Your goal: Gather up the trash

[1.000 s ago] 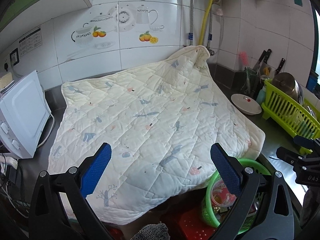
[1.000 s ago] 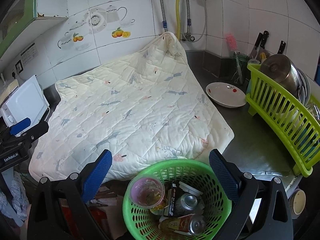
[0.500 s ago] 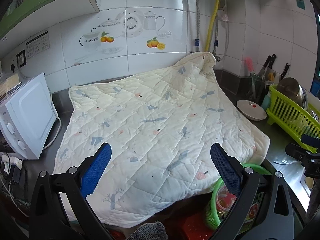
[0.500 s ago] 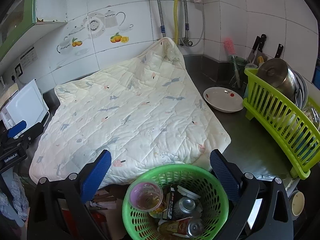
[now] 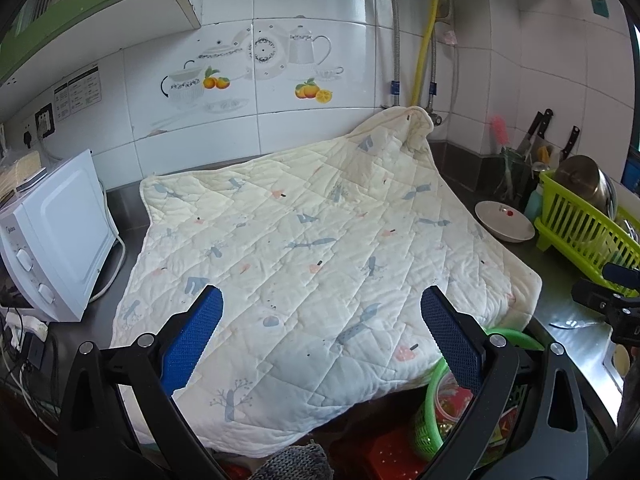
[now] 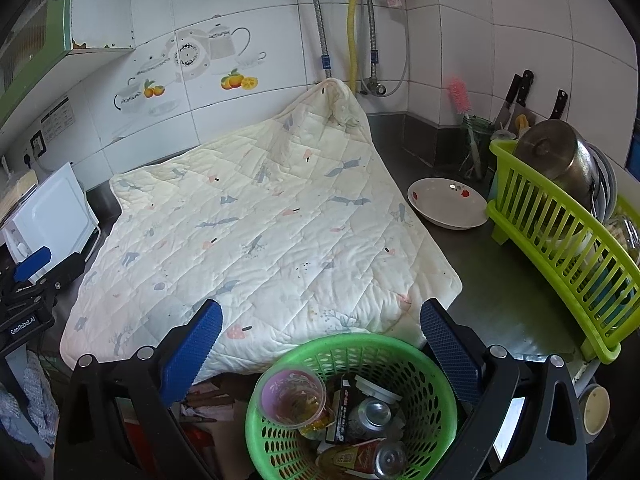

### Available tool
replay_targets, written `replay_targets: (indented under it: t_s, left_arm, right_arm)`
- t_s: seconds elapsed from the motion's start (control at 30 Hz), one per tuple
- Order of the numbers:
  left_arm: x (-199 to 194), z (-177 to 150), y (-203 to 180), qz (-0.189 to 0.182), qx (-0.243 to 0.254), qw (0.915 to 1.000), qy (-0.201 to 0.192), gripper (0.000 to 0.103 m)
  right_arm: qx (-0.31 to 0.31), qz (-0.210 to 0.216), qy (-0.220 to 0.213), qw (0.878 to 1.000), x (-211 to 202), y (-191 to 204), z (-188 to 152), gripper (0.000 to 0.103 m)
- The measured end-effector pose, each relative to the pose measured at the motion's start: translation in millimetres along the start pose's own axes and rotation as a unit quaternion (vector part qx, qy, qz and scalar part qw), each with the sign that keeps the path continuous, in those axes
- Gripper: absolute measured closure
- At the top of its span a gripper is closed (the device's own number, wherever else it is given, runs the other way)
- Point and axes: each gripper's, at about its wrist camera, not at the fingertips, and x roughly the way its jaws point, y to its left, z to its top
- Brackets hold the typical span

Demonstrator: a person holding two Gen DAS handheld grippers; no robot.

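A green trash basket (image 6: 416, 360) stands below the counter's front edge. It holds a clear plastic cup (image 6: 290, 394), cans (image 6: 370, 414) and wrappers. In the left wrist view the basket (image 5: 430, 412) shows at the lower right, partly under the quilt's edge. My right gripper (image 6: 320, 340) is open and empty above the basket. My left gripper (image 5: 320, 328) is open and empty over the front of a cream quilted mat (image 5: 320, 248) that covers the counter. No loose trash shows on the mat.
A white microwave (image 5: 52, 236) stands at the left. A white bowl (image 6: 446, 202) and a green dish rack (image 6: 560, 248) with a pot stand at the right. Knives (image 6: 516, 96) and a jar with a pink brush stand in the back corner. Pipes run down the tiled wall.
Both grippers have drawn back and risen a little, so more of the wall and counter shows. Both stay open and empty. Nothing on the counter moved.
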Motion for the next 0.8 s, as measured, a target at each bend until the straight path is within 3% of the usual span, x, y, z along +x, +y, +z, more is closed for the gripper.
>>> replay_targets:
  t_s: [0.8]
  left_arm:
    - [-1.2, -0.5, 2.0, 0.002, -0.001, 1.0, -0.003, 0.005]
  right_arm:
    - [0.003, 0.002, 0.0, 1.0, -0.9, 3.0, -0.2, 0.007]
